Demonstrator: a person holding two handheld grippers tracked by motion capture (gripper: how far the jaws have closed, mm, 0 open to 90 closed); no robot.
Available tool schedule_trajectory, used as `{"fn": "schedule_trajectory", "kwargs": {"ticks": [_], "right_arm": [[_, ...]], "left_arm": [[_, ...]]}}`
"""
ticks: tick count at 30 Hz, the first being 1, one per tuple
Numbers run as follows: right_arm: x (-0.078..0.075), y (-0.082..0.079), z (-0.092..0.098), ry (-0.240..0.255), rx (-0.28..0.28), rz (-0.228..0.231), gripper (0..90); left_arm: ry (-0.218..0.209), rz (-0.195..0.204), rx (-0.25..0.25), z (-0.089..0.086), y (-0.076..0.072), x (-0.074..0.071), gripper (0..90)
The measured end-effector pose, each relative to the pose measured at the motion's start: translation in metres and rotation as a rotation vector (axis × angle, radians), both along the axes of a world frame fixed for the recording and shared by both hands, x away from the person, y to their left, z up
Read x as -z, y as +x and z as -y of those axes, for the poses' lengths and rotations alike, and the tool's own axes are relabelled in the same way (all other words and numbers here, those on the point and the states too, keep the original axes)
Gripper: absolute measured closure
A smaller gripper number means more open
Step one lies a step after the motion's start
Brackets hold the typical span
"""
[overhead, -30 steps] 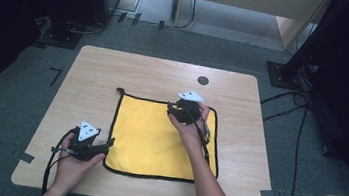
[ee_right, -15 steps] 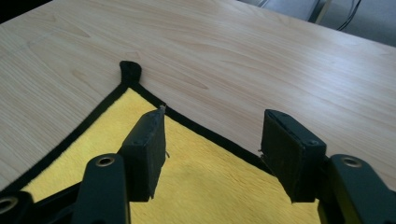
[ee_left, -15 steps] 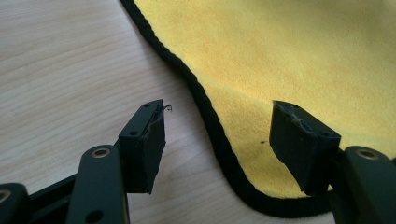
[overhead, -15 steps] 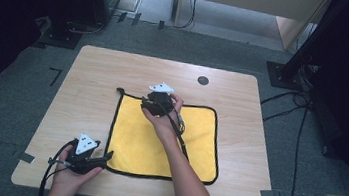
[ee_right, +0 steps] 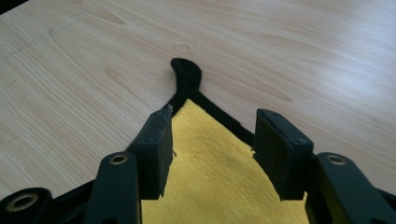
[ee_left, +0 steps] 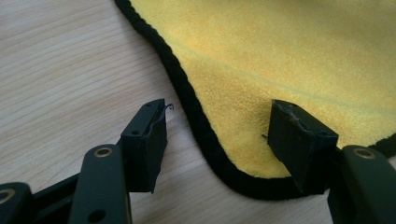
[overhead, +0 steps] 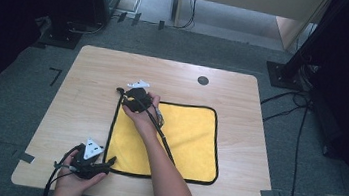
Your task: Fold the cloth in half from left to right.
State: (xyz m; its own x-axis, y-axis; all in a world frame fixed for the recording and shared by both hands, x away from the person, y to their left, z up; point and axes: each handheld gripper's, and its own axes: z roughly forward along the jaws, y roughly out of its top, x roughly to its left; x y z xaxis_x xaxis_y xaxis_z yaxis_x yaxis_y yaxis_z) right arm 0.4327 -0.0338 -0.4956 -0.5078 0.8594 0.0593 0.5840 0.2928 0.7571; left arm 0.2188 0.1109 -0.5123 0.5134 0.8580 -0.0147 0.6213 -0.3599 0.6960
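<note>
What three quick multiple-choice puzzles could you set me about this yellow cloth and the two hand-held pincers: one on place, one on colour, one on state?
1. Which cloth corner does the right gripper straddle?
A. far left, with the loop
B. near right
C. far right

2. What colour is the cloth's border?
A. white
B. black
C. red

3. How do the left gripper jaws stand?
A. clamped on the cloth
B. shut beside it
C. open around the near left corner

Key: 1 A, the black loop lies just past its jaws; 2 B, dark trim rings the yellow; 3 C, neither pad touches the cloth.
</note>
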Motion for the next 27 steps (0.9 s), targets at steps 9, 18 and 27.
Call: {"fn": "schedule_trajectory", "kwargs": {"ticks": [9,18,27], "right_arm": [[0.018,0.004,-0.025,-0.028,-0.002,-0.022,54.2],[0.007,0.0,-0.014,-0.069,-0.007,-0.009,89.7],[-0.034,-0.01,0.038,-0.04,0.01,0.092,90.0]], "left_arm": [[0.0,0.018,0.044,0.0,-0.009,0.0,51.7],[-0.033,0.037,0.111,0.011,-0.016,-0.006,83.6],[-0.084,0.13,0.175,0.045,-0.019,-0.035,84.3]]}}
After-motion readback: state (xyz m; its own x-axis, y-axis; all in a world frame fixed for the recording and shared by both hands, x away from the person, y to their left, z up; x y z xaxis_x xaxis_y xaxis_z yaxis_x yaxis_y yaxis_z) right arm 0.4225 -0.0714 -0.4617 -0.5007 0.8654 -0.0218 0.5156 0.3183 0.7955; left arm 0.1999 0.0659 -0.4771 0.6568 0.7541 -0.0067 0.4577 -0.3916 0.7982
